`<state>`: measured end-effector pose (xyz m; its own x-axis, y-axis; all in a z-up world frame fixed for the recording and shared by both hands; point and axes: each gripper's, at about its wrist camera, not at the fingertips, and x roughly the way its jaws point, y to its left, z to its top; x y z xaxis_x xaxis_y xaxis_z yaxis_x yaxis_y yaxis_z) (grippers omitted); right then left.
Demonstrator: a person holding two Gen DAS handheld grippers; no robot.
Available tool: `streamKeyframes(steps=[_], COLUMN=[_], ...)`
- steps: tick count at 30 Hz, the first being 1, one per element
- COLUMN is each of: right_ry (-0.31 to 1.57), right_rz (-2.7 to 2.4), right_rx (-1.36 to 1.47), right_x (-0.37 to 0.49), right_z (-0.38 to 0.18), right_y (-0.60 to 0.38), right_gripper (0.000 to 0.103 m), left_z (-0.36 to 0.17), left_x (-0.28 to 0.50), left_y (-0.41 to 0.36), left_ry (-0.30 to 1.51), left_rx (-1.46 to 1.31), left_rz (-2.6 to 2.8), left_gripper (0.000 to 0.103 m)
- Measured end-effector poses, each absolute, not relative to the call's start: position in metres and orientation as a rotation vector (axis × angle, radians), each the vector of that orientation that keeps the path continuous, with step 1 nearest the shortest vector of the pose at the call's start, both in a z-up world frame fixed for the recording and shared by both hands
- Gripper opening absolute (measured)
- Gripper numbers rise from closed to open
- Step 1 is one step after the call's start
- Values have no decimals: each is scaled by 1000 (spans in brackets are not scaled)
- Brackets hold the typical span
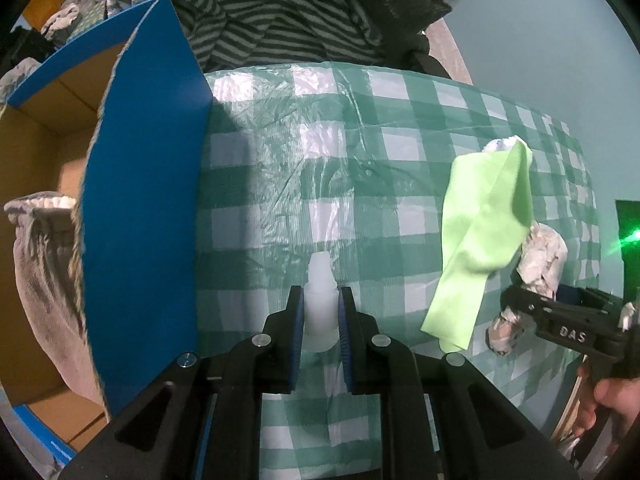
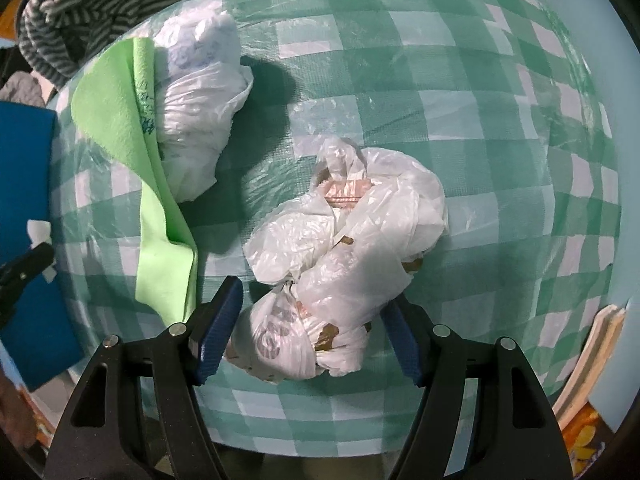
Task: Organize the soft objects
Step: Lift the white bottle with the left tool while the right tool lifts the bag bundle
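Left wrist view: my left gripper (image 1: pixel 319 312) has its blue pads clamped on a small white squeeze bottle (image 1: pixel 319 304), nozzle poking out past the fingertips. Left of the fingers stands the blue cardboard box (image 1: pixel 144 208), flap up, with a grey cloth (image 1: pixel 48 280) draped inside its brown interior. Right of the fingers, a lime green cloth (image 1: pixel 480 236) lies on the checked tablecloth (image 1: pixel 320 160); just beyond it I see the right gripper (image 1: pixel 520 296) nosing at a crumpled plastic bag (image 1: pixel 540 256). Striped fabric (image 1: pixel 280 20) is heaped ahead, past the table edge.

Right wrist view: my right gripper (image 2: pixel 312 332) has its fingers spread wide, straddling the near end of a crumpled white plastic bag bundle (image 2: pixel 344 240). I cannot tell whether the pads touch it. Ahead and left of the fingers sits a second wadded bag (image 2: pixel 196 112), resting against the green cloth (image 2: pixel 120 120). Blue box wall (image 2: pixel 28 200) fills the far left.
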<state>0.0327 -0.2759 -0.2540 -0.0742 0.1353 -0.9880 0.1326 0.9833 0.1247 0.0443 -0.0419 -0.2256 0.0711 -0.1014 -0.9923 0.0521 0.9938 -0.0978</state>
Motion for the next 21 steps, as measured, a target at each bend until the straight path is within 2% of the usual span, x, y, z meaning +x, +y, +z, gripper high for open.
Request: streamKeyframes(steps=[1,4,7,21], right_ry=[1642,1624,1618,1510], right_rz=[7,10,32,103], right_rx=[189,140,138,13], right_x=[33,33,32,22], right_z=[-254,-251,-249,-192], right_y=[-274,-269,-264,-234], right_gripper=[70,56,51,49], left_z=[-224,-220,-216,-182], left_x=[42,37,35,23], left_y=[-41,-41,-41,-38], left_ry=[1493,1486,1478,1426], left_rx=[-39,-35,-35,-26], left_rz=[-117,-119,-120,-141], left_gripper=[16,16,16,16])
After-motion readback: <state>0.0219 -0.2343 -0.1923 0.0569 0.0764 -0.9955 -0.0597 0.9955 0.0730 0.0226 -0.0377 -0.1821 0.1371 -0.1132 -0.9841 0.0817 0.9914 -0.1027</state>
